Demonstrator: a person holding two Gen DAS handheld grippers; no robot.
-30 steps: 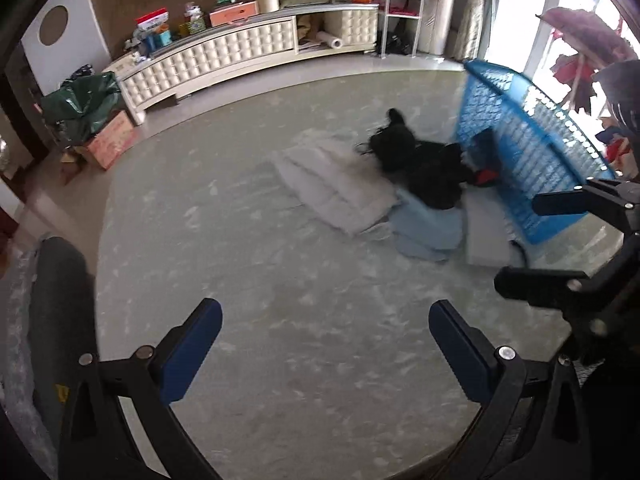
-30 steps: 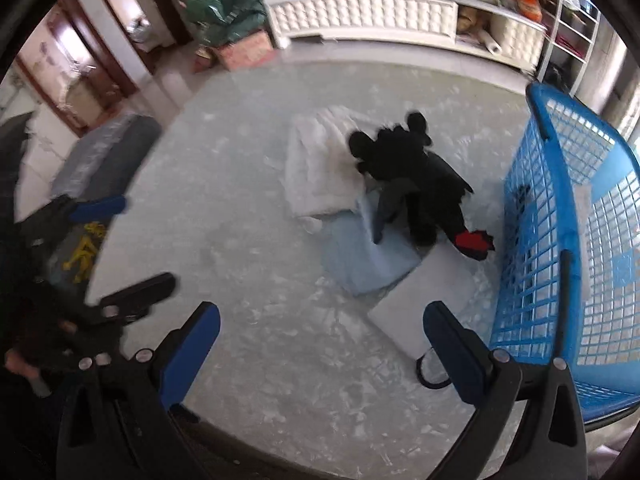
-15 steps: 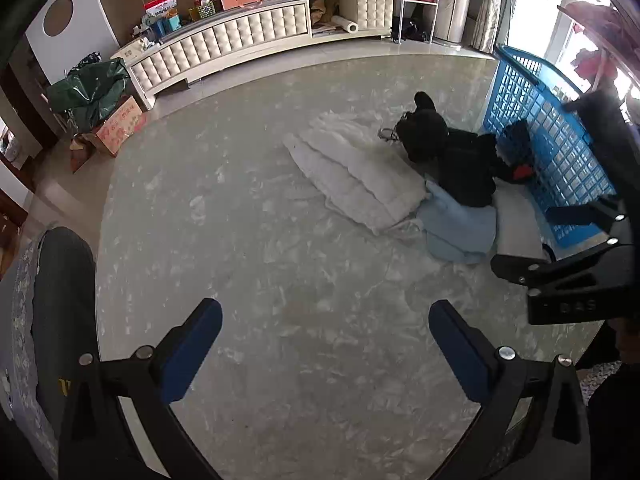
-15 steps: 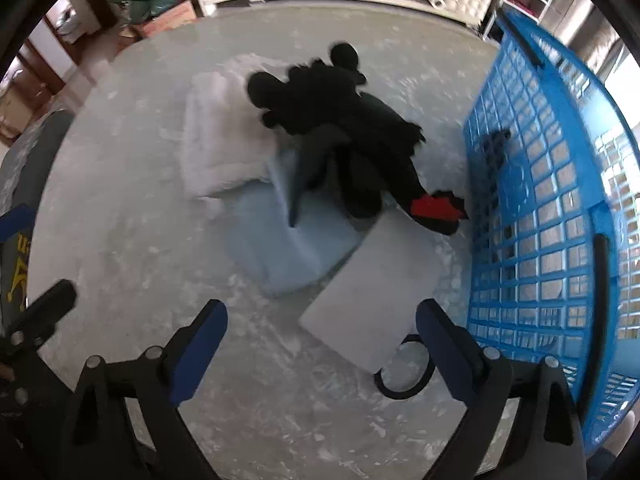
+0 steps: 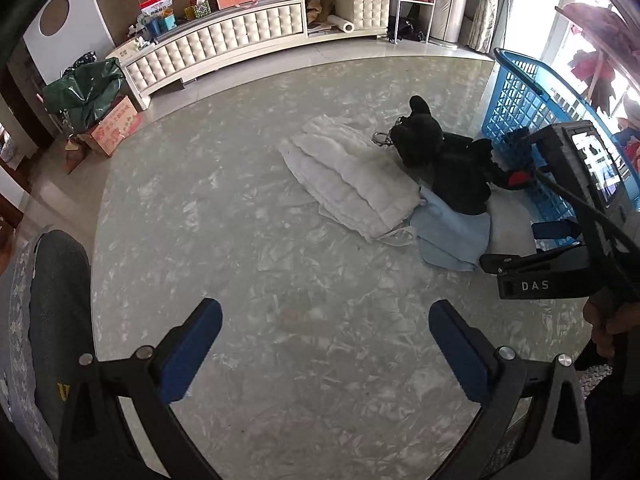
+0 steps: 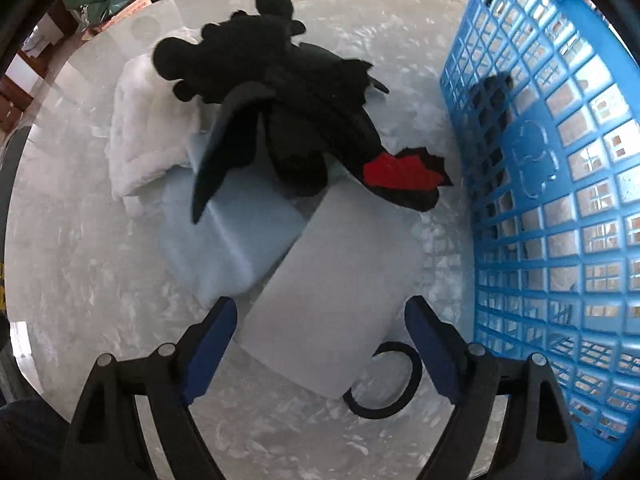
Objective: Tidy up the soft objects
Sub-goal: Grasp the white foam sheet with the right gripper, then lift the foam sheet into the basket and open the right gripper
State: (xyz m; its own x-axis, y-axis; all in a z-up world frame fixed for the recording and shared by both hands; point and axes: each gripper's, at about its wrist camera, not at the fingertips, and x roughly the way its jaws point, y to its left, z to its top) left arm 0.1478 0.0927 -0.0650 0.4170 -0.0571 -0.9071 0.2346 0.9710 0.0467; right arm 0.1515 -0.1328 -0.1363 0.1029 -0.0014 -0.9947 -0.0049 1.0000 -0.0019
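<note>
A black plush toy (image 6: 288, 104) with a red tail tip lies on a pile of soft things on a round marble table (image 5: 248, 240). Under it are a white quilted pad (image 5: 352, 184), a light blue folded cloth (image 6: 236, 232) and a pale grey flat pad (image 6: 332, 280). A blue plastic basket (image 6: 552, 184) stands at the pile's right. My right gripper (image 6: 320, 332) is open, low over the near end of the grey pad, holding nothing. My left gripper (image 5: 324, 340) is open and empty over bare table, well short of the pile. The right gripper also shows in the left wrist view (image 5: 536, 248).
A black ring-shaped band (image 6: 384, 392) lies on the table by the grey pad's near corner. A grey chair back (image 5: 56, 320) stands at the table's left edge. A long white cabinet (image 5: 248, 40), a green bag and a cardboard box stand beyond on the floor.
My right gripper has moved forward and down toward the pile, so the grey pad now lies between its fingers. My left gripper has drawn back and up a little. Both stayed open.
</note>
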